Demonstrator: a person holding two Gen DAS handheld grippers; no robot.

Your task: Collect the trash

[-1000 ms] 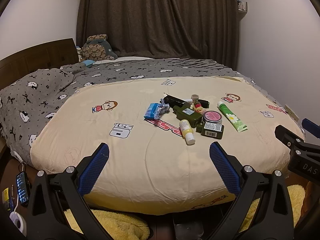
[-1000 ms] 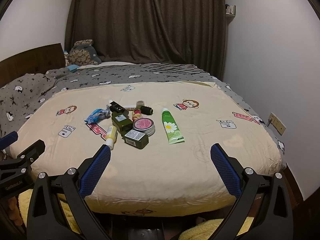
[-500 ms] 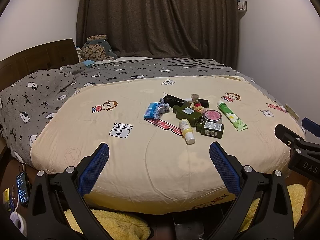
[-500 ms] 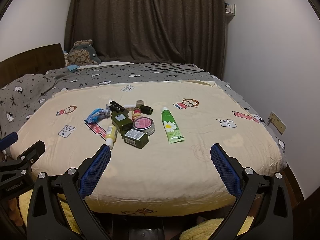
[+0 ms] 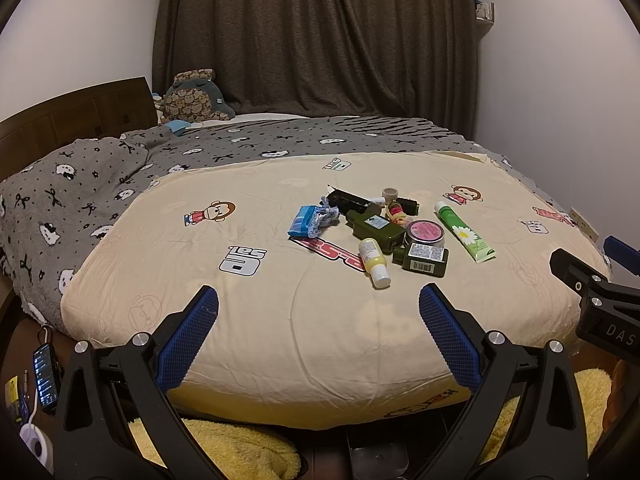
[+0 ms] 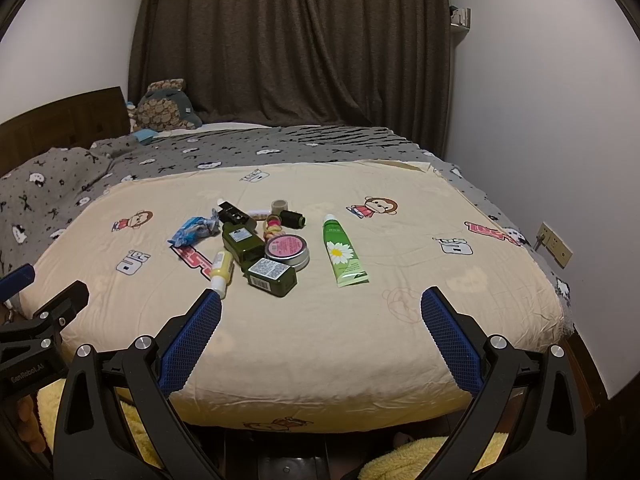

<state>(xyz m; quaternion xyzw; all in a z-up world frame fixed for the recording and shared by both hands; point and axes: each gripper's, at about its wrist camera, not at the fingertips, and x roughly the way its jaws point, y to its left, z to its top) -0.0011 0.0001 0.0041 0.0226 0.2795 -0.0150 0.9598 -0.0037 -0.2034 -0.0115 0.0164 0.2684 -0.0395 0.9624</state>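
A cluster of small items lies mid-bed on the cream quilt (image 5: 280, 320): a crumpled blue wrapper (image 5: 310, 221) (image 6: 191, 231), two dark green bottles (image 5: 376, 227) (image 6: 272, 273), a yellow bottle (image 5: 374, 262) (image 6: 222, 268), a pink-lidded tin (image 5: 426, 232) (image 6: 287, 249), a green daisy tube (image 5: 464, 232) (image 6: 342, 252), a black box (image 5: 346, 199) and a black spool (image 6: 292, 218). My left gripper (image 5: 318, 300) and right gripper (image 6: 320, 300) both stand open near the bed's foot, well short of the items, holding nothing.
A grey patterned blanket (image 5: 80, 188) covers the left and far side, with a plush toy (image 5: 196, 98) by the wooden headboard (image 5: 72, 112). Dark curtains hang behind. A white wall (image 6: 560, 120) with a socket (image 6: 554, 239) runs on the right. Yellow rugs (image 5: 240, 452) and a phone (image 5: 44, 372) lie on the floor.
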